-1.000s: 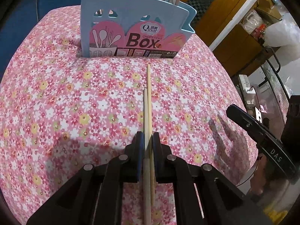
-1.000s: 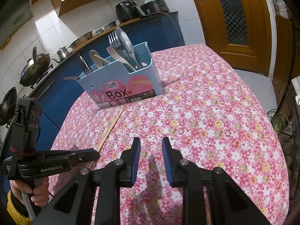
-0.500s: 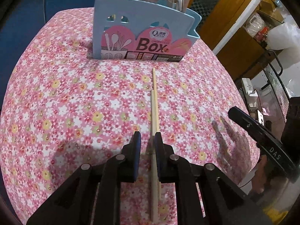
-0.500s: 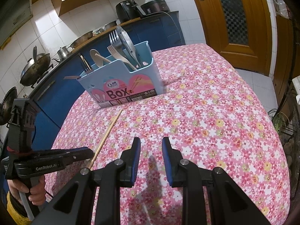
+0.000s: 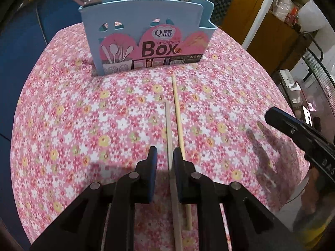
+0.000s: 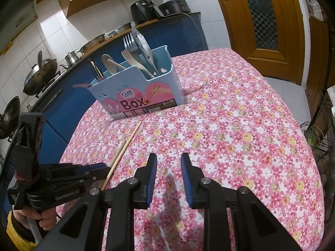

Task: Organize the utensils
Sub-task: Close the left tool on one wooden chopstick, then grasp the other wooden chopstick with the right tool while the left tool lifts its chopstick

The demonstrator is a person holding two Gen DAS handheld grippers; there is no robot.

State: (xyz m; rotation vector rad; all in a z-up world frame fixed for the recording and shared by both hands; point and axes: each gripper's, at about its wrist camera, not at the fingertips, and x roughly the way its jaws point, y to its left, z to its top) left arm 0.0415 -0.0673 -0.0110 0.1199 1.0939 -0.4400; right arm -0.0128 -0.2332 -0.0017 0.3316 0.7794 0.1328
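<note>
The left gripper (image 5: 163, 159) stands parted around one pale chopstick (image 5: 168, 133), a second chopstick (image 5: 177, 113) just beside; the right gripper (image 6: 168, 167) hovers released, empty

left gripper (image 5: 163, 159): low, level, jaws slightly parted | right gripper (image 6: 168, 166): hovering, jaws apart, nothing between
</note>
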